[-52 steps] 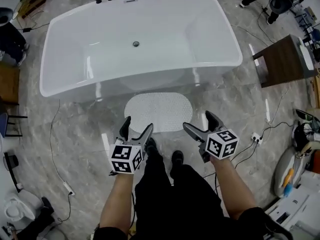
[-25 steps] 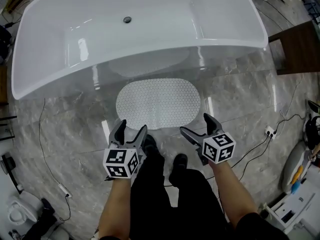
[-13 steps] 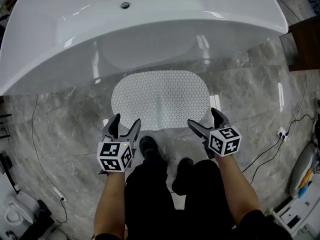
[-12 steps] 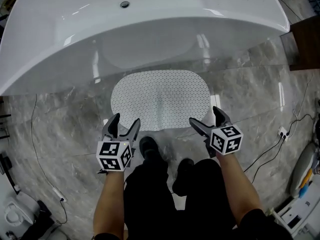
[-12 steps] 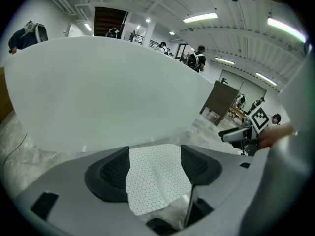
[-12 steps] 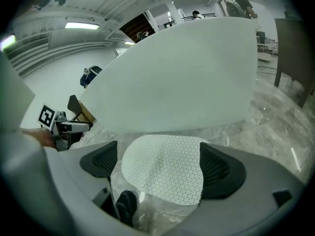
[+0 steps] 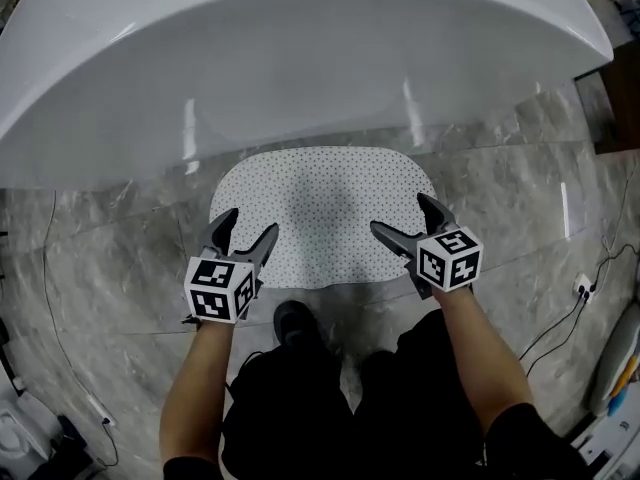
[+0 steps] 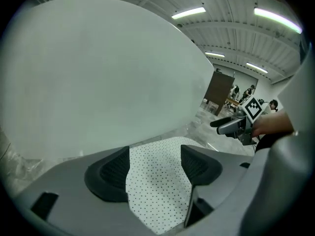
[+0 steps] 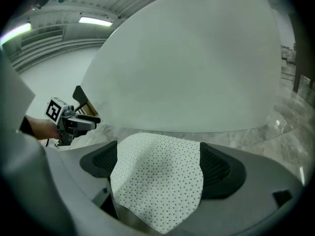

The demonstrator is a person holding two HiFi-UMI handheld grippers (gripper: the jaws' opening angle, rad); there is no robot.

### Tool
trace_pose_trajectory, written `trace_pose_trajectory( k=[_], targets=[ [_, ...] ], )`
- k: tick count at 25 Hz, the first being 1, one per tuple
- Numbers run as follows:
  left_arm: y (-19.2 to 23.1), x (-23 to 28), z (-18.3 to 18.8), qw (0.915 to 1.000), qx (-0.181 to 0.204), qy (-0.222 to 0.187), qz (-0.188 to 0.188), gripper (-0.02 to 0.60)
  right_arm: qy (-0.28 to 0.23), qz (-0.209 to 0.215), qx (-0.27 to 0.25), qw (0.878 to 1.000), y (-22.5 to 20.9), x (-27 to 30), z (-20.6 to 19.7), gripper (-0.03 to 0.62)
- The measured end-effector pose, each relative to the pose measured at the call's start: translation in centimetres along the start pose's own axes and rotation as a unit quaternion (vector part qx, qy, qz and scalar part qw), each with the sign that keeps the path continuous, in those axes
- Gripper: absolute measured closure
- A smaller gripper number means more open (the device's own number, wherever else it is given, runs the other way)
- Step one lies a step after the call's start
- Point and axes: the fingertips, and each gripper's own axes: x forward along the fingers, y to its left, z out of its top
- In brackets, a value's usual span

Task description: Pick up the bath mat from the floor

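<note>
Ceiling strip lights (image 8: 188, 13) are flooding everything pretty evenly, bouncing bright glare streaks off the bathtub (image 7: 190, 128) and glossy floor (image 7: 565, 208). Both gripper views are bending hard at their dark round edges, fisheye-style.

Left hand-held gripper (image 7: 249, 222) and right (image 7: 398, 212) agape

Grey marble floor (image 7: 100, 258); white dotted bath mat (image 7: 320, 203) flat on it, beside bathtub (image 7: 300, 58).
</note>
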Motion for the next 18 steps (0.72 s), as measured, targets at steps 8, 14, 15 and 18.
trace_pose_trajectory(
  k=[8, 14, 15, 18],
  targets=[
    [1.0, 4.3, -4.9, 0.9998, -0.003, 0.018, -0.009, 0.241, 0.020, 0.007, -0.018, 1.000, -4.2, 1.7, -0.1, 0.059],
    [1.9, 7.2, -9.1, 0.9982, -0.012, 0.059, -0.003, 0.241, 0.057, -0.006, -0.017, 0.998, -6.3, 1.8, -1.6, 0.059],
    [2.0, 7.7, -9.6, 0.9977, -0.015, 0.065, -0.003, 0.241, 0.068, -0.013, -0.033, 0.997, -7.0, 2.3, -2.0, 0.059],
    [2.7, 8.8, -10.6, 0.9965, -0.028, 0.079, -0.004, 0.239, 0.110, -0.024, -0.066, 0.991, -8.9, 4.4, -3.9, 0.059]
  ],
)
